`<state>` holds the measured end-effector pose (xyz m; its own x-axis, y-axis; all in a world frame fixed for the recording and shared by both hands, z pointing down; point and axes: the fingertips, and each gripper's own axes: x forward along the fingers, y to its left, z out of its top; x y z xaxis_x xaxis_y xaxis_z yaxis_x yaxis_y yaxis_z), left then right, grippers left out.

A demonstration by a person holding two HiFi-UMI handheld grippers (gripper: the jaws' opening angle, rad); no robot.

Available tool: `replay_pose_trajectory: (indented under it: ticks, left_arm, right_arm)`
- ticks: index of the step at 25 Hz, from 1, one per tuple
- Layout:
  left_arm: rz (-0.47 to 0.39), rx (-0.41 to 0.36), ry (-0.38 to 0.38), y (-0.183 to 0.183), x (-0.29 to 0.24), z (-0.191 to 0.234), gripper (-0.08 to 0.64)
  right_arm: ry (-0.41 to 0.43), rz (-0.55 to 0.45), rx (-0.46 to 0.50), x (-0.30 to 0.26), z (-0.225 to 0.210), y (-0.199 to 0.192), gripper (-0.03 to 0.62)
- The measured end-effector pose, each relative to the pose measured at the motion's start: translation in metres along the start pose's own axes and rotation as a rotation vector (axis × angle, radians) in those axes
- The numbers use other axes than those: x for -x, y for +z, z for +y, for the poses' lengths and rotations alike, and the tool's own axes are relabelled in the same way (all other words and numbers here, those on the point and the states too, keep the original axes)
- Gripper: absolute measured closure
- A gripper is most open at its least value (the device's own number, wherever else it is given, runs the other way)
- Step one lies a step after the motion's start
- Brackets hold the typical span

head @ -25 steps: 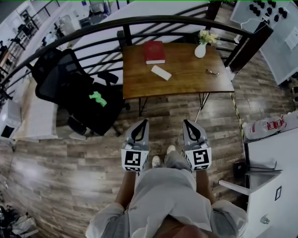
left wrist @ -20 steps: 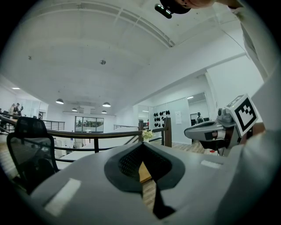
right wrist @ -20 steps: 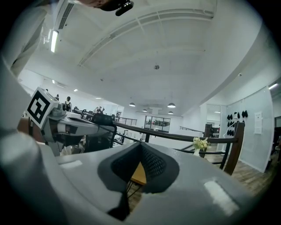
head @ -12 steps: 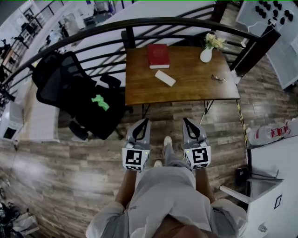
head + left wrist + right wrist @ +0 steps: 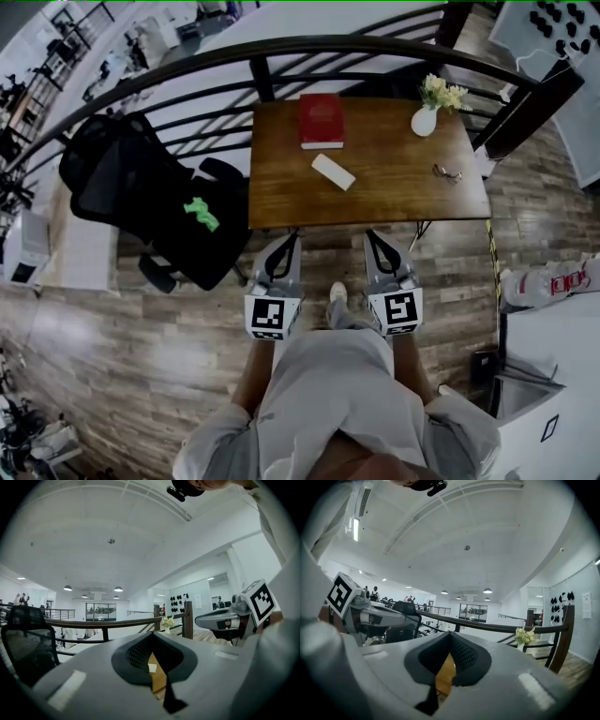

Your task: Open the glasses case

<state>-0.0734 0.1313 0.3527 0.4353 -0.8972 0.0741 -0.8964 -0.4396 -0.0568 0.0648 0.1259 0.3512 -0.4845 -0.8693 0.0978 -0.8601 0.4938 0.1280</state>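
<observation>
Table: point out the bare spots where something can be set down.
The wooden table is bare along its left side, beside the red book and white glasses case, and in the wide middle between that case and the glasses. Tightest is the far right corner, by the flower vase.

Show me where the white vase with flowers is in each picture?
Head view: upper right, vase on the table's far right corner.
Left gripper view: vase small, just right of centre, by the railing.
Right gripper view: vase right of centre, under the railing.
Shared landmark: the dark railing.
</observation>
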Motion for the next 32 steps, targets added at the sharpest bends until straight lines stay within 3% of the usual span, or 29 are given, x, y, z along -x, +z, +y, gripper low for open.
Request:
replay_pose_trajectory:
  ticks: [17, 32]
  left_arm:
    - [0.049, -0.009, 0.103, 0.001, -0.083, 0.012, 0.54]
    - [0.07, -0.018, 0.13, 0.001, -0.133, 0.015, 0.54]
  right_arm:
    - [0.124, 0.001, -0.013, -0.073, -0.063, -0.007, 0.589]
    - [0.169, 0.018, -0.02, -0.11, -0.099, -0.018, 0.589]
